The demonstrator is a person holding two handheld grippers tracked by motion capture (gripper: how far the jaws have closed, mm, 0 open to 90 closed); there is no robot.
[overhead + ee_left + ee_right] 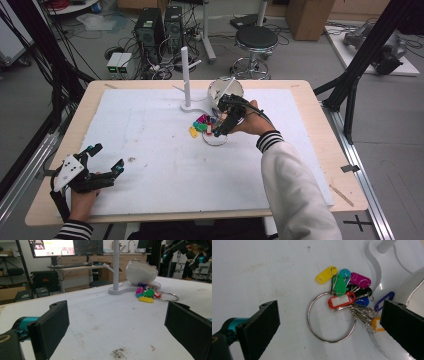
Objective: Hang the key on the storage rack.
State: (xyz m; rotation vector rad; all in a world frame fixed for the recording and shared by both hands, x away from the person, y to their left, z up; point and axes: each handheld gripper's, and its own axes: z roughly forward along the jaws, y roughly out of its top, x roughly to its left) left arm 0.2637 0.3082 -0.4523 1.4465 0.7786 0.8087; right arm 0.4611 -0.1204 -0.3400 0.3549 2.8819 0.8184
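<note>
The right gripper (216, 131) hangs over the key ring (331, 317), its jaws spread wide with nothing between them. The ring lies flat on the white mat (160, 165), coloured tags (342, 288) fanned toward 1 o'clock, just beside the white stand (186, 80). At 7 o'clock, the left gripper (106, 159) rests released, well apart.

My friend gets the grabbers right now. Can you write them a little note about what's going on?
Left gripper: open, resting at the table's near left corner, holding nothing.
Right gripper: open, hovering over the big metal key ring with coloured plastic tags.
The ring lies flat on the white mat, beside the white peg stand and the white egg-shaped bowl.
Done: nothing gripped yet.
Left: probably close on the ring and lift it.
</note>
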